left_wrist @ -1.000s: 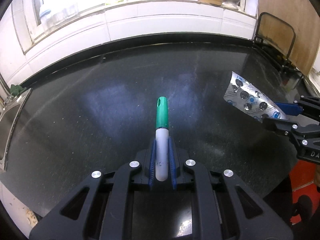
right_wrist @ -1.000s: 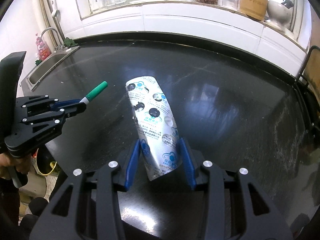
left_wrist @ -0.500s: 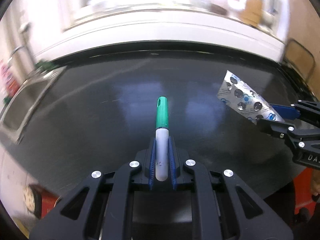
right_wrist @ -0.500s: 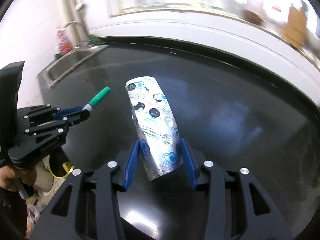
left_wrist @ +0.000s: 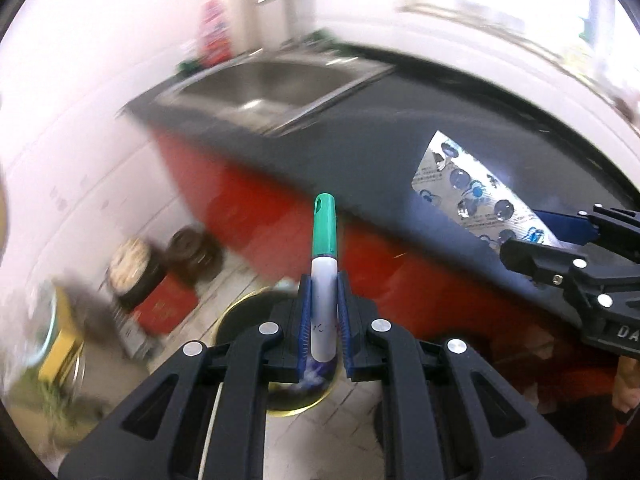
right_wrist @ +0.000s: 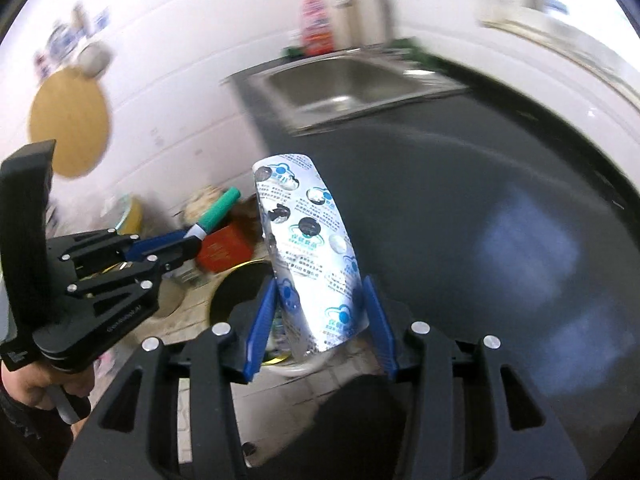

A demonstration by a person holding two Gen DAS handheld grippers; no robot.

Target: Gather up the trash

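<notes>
Left gripper (left_wrist: 323,312) stayed clamped on the marker (left_wrist: 324,264), right gripper (right_wrist: 320,320) on the blister pack (right_wrist: 312,248); both had swung off the counter (right_wrist: 460,200) toward the bin (right_wrist: 236,292).

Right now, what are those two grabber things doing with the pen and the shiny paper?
A person is collecting trash. The left hand-held gripper pinches a green-capped marker, and the right hand-held gripper grips an emptied foil pill sheet. Both hang past the dark counter's edge, above a round gold-rimmed bin on the floor. Nothing is dropped yet.
</notes>
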